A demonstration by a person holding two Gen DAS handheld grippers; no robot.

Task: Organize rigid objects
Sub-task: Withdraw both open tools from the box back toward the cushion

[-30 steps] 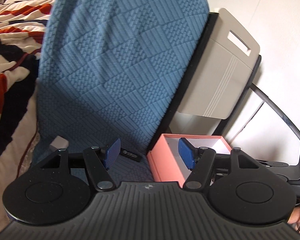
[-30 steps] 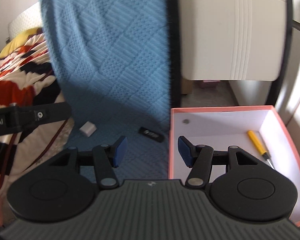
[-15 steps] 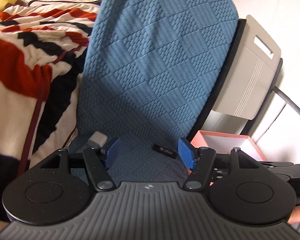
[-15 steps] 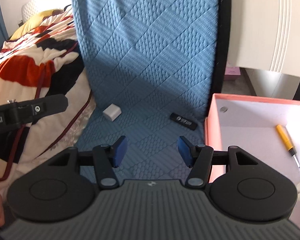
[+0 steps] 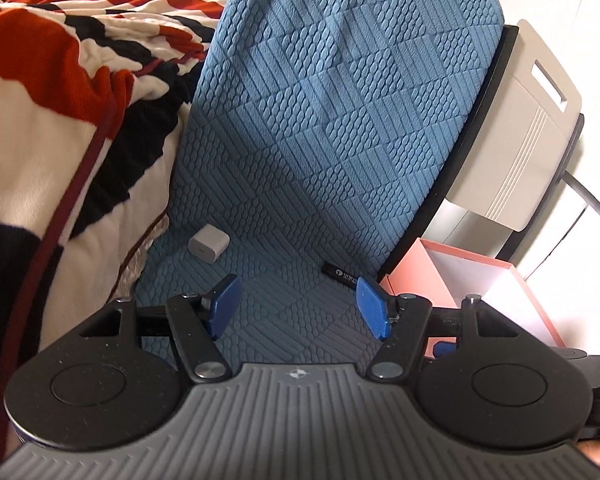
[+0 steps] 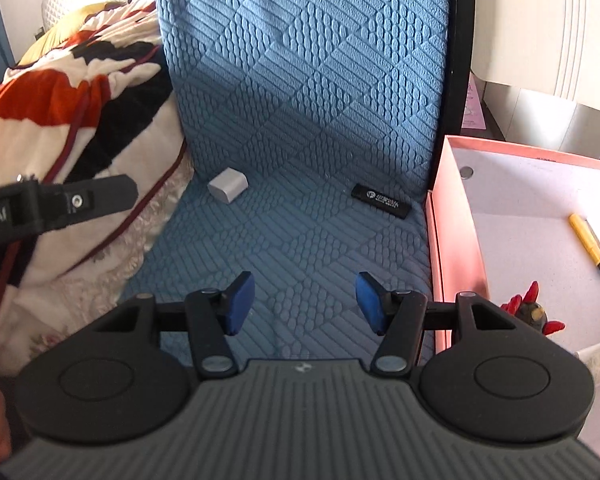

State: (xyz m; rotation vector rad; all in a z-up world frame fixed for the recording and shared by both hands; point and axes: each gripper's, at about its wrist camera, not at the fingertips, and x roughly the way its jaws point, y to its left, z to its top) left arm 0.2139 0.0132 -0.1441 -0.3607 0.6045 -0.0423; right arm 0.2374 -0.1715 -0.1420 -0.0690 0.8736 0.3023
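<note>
The black stick bore white print on its top face, too small to read; the other tool's arm at the right wrist view's left edge showed the letters "ot.AI". The left gripper stood spread wide, its blue pads clear of everything, hovering over the near part of the blue quilted seat cover. The right gripper was likewise released and empty above the same cover. The stick lay flat near the cover's right edge, close beside the pink box. A white charger cube sat by the cover's left edge, beside the striped blanket. Inside the box lay a yellow-handled screwdriver and a small red-and-black toy. A beige panel stood behind the seat back.
</note>
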